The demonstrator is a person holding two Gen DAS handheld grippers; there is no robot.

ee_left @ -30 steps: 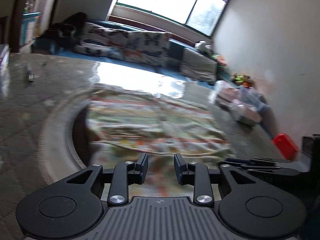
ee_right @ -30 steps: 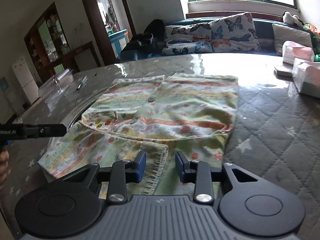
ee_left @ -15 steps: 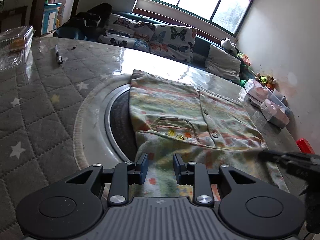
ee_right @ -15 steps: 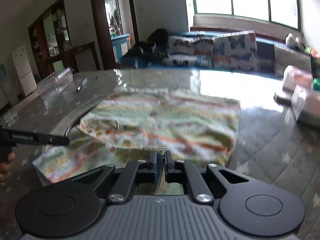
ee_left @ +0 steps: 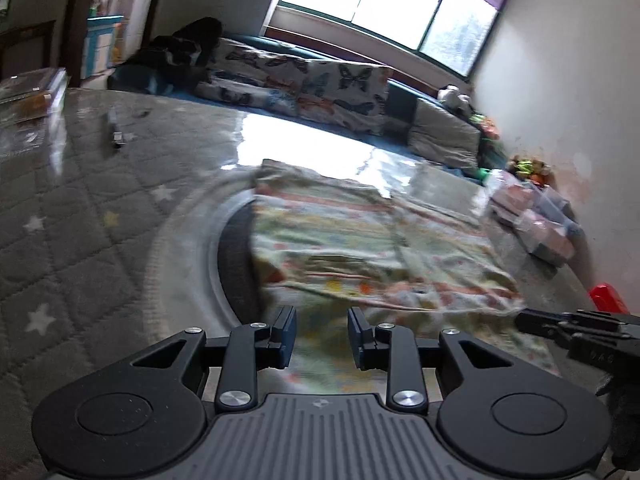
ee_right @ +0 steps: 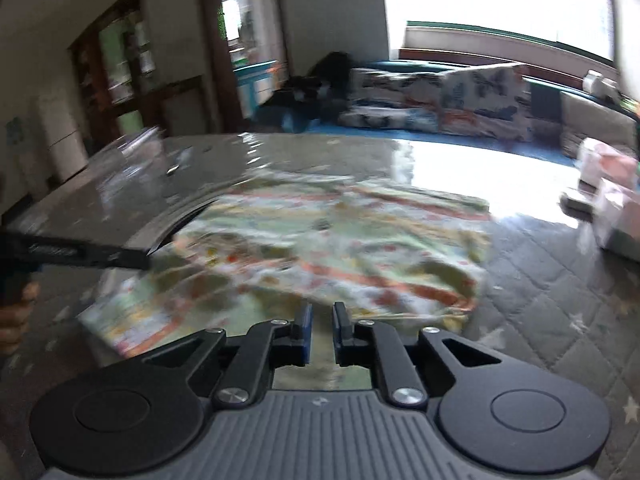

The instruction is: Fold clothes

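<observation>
Shirt [ee_right: 332,248], one only, lies spread on the tabletop [ee_left: 80,240], buttoned front up, partly over the dark round inset. From the right tool [ee_right: 321,334] it runs toward 12 o'clock, its near hem just past the tips; its long axis appears to run away from both tools. The right tool's jaws have just been opening from a pinch and stand narrowly apart; cloth lies in the gap, but I cannot tell whether the pads press it. The left tool [ee_left: 321,336] is released, jaws apart above the near hem at 12 o'clock, nothing gripped. Two tools, each showing in the other's view; both are about equally near the hem.

Judgement: the next fold turns on catching that near edge.
</observation>
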